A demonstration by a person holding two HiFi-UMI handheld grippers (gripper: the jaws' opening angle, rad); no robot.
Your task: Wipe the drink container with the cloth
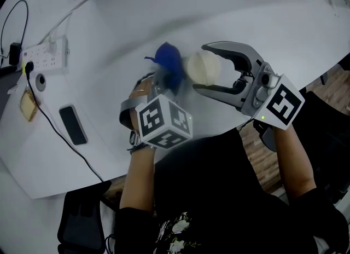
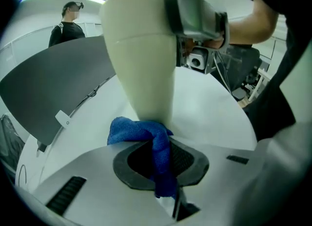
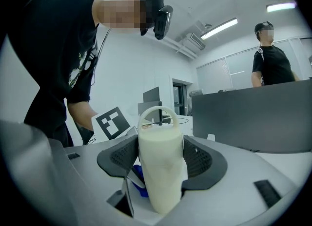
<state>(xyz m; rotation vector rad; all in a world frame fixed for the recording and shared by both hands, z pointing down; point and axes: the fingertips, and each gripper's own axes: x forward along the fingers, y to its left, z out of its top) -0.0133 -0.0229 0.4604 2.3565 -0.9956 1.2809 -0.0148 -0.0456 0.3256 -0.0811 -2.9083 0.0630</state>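
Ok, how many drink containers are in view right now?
1: the cream bottle, clamped in the tongs of the right gripper, the left gripper holding a blue cloth against it. No other shows.

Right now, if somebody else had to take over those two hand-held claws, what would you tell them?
Left gripper: shut on the blue cloth.
Right gripper: shut on the cream drink container, upright, over the white table.
The cloth touches the container's lower side.
Done: both gripped, cloth on container.
To do: rub the cloth round the container; how much is wiped cannot be told.
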